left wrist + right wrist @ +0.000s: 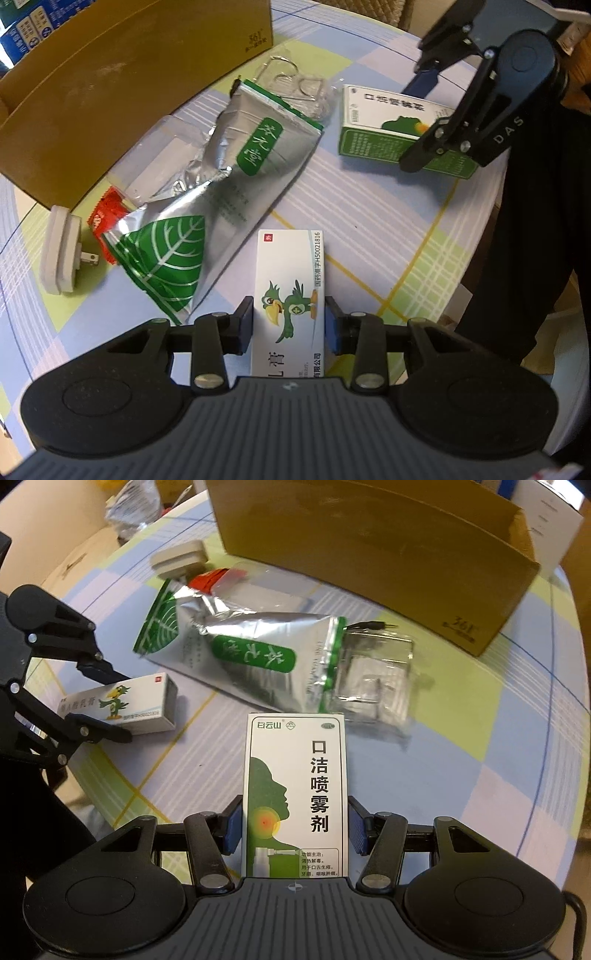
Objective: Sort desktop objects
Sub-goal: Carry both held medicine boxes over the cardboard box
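Left wrist view: ointment box [290, 295], white with a green cartoon bird, lies flat on the checked tablecloth [388, 221] between the left gripper [289, 325] pads — touching both sides, pinched; open cloth to its right, table edge near. Right wrist view: spray box [295, 794], white-green, is clamped by the right gripper [295, 825]; foil pouch [251, 653] just ahead.

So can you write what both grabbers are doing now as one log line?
left gripper: around bird box | right gripper: around spray box | grip: unclear | cardboard box: behind
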Demonstrator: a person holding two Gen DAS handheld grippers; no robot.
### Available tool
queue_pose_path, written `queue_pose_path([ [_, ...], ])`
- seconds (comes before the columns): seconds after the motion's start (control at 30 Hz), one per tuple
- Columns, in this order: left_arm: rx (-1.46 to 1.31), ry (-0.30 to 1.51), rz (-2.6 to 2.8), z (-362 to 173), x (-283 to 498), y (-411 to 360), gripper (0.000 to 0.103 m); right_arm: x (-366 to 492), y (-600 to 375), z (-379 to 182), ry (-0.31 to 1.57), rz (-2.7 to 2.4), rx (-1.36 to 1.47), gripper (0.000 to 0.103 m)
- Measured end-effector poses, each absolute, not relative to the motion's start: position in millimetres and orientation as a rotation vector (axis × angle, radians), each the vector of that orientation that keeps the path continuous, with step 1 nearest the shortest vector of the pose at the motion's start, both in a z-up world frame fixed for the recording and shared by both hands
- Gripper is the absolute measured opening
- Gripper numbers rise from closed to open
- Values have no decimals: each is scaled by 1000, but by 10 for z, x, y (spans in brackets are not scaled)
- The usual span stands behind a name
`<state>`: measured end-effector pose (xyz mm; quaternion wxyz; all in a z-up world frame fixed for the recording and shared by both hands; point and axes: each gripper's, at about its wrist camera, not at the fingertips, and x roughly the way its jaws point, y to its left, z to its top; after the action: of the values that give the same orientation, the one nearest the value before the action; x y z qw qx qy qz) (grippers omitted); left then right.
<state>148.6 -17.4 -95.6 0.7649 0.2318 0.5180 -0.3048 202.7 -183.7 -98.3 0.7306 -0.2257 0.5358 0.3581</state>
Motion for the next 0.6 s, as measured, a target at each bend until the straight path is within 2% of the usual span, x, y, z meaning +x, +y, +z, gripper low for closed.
queue_pose_path([
  [0.6, 411, 1107, -537, -335, 1523, -100, 33, 1933, -1761, -384, 1086, 762, -449, 52],
])
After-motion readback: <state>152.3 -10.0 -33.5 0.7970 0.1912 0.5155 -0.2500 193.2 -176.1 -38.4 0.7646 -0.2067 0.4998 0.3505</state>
